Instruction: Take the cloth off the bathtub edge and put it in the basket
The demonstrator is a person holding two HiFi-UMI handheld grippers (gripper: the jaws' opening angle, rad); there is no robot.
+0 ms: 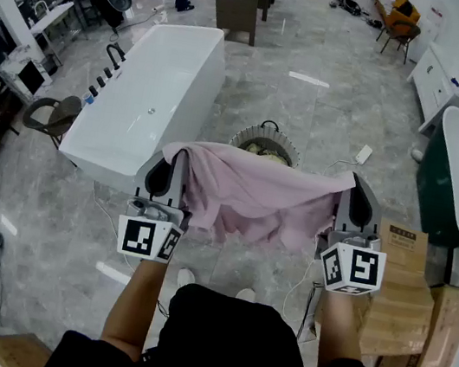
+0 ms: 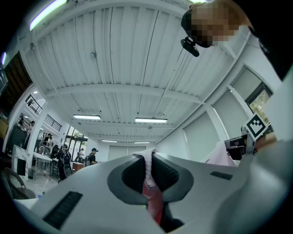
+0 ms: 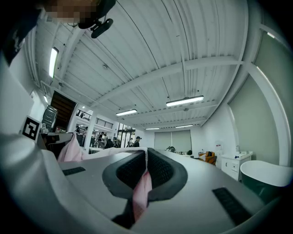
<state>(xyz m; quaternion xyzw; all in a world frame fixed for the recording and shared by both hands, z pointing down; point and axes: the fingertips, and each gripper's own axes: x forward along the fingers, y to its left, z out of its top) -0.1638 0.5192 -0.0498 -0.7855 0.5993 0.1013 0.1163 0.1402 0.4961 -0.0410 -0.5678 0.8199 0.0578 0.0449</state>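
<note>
Head view shows the pink cloth [image 1: 254, 193] stretched in the air between the left tool [image 1: 174, 160] and the right tool [image 1: 353, 188], its middle sagging in loose folds; each tool is clamped tight on a top corner of the cloth; left gripper view has a strip of pink fabric pinched between the ribbed pads [image 2: 132, 173]; right gripper view has likewise; the basket [image 1: 264, 145] stands on the grey marble floor [image 1: 329, 117] just beyond the cloth, partly hidden by it; the white bathtub [image 1: 153, 94] lies left of the basket, apart from the cloth.
</note>
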